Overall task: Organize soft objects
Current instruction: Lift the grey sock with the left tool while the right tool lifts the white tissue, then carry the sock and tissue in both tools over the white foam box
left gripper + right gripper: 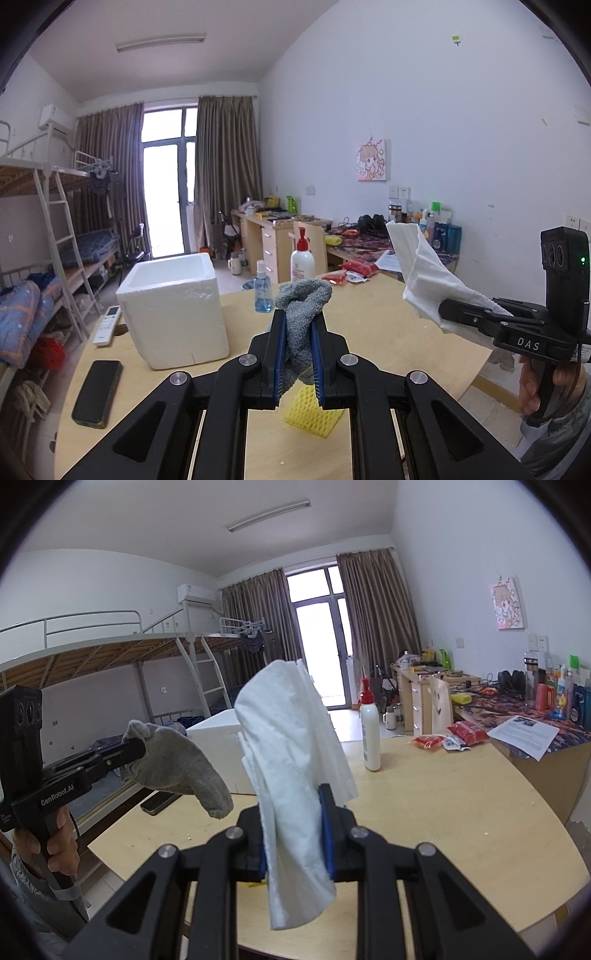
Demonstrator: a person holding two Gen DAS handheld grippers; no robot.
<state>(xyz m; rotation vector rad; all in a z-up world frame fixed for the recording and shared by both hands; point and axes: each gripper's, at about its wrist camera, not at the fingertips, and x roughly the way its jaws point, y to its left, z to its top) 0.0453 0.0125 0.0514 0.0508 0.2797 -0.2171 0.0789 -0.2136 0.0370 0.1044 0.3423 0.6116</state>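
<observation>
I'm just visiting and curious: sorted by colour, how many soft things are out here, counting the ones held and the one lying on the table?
Grey: 1, the sock clamped in the left gripper.
White: 1, the cloth clamped in the right gripper.
Yellow: 1, the foam net lying on the table.
Total: 3

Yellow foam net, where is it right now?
In the left wrist view the yellow foam net lies on the wooden table, just below the left gripper holding the grey sock, right of the white foam box.
</observation>
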